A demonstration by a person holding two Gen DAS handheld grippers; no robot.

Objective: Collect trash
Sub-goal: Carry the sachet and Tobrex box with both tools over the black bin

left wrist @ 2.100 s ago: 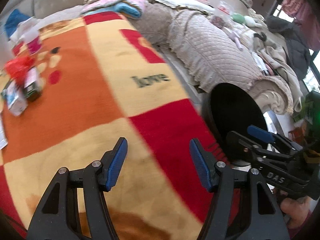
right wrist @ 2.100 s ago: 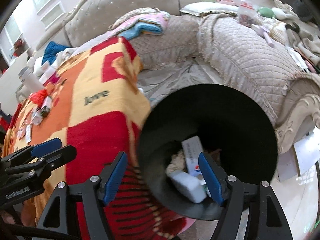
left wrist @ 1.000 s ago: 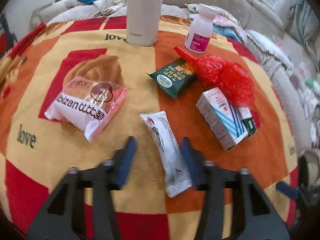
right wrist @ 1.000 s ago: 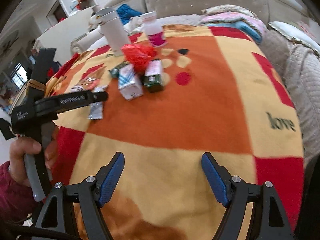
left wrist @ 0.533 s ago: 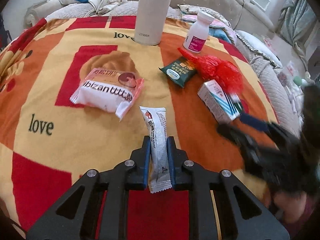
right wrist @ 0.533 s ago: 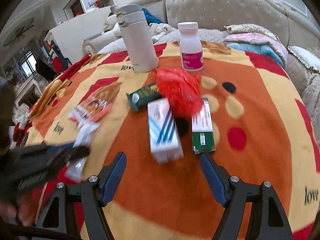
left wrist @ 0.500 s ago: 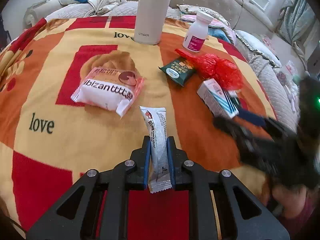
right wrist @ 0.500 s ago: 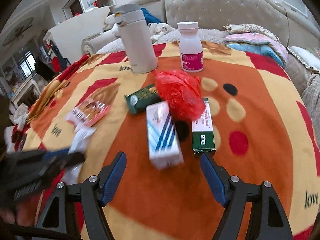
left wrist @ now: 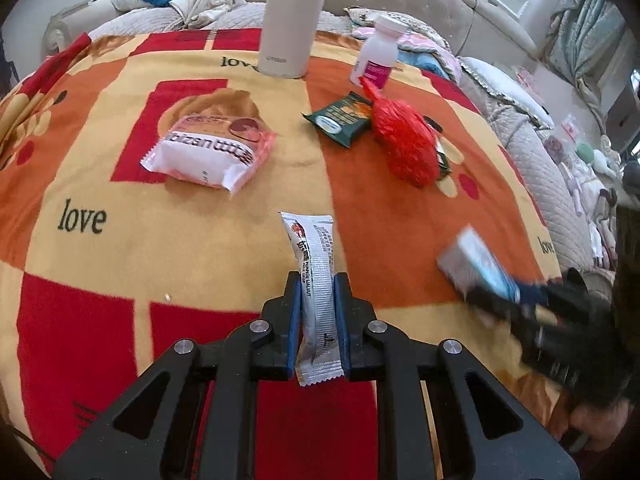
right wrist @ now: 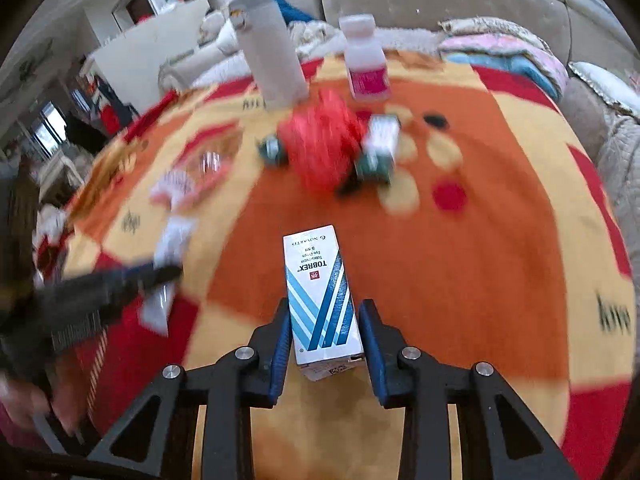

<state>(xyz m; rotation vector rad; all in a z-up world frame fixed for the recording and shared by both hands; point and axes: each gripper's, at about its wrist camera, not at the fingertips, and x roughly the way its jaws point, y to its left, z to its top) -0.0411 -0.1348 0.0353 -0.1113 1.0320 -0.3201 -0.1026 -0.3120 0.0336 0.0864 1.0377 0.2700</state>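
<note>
In the left wrist view my left gripper point(left wrist: 318, 277) is shut on a silver stick sachet point(left wrist: 316, 248), which stands up between the blue pads just above the blanket. In the right wrist view the jaws of my right gripper point(right wrist: 325, 306) are closing on a blue-and-white striped medicine box point(right wrist: 318, 280), which they hold lengthwise. The left wrist view shows that box point(left wrist: 476, 262) blurred at the right, carried away from the pile. Left on the blanket are a red mesh bag point(left wrist: 404, 144), a green snack packet point(left wrist: 340, 118) and a pink bread packet point(left wrist: 208, 152).
A white flask point(left wrist: 290, 20) and a pink-labelled pill bottle point(left wrist: 378, 56) stand at the far edge of the orange, yellow and red blanket point(left wrist: 100, 220). A green-and-white carton point(right wrist: 378, 148) lies beside the red bag. Quilted sofas surround the table.
My left gripper closed on the sachet and raised it slightly. My right gripper came to the pile, closed around the striped box and drew it away from the red bag.
</note>
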